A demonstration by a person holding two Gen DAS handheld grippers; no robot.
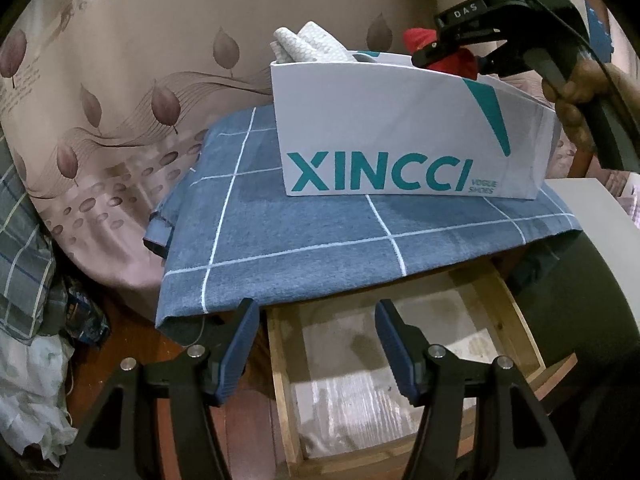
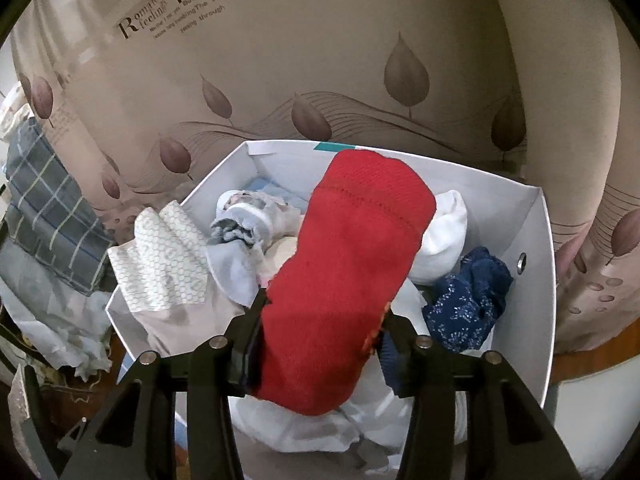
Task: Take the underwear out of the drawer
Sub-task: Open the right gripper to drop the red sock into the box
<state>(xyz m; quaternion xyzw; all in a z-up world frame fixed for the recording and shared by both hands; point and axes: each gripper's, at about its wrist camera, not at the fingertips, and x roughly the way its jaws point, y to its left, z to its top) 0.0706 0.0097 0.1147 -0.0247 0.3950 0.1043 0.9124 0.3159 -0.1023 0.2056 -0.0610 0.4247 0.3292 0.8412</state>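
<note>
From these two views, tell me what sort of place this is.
Probably a bedroom at home: leaf-printed bedding fills the background, an open wooden drawer sits below a blue checked cloth, and a white shoe box holds folded underwear and socks.

The drawer (image 1: 404, 384) stands open and bare, so access from above is clear, limited at the back by the overhanging blue cloth (image 1: 304, 236). The white box (image 1: 400, 132) is open-topped, but rolled garments (image 2: 464, 300) crowd its floor, and a red roll (image 2: 348, 264) spans its centre.
</note>
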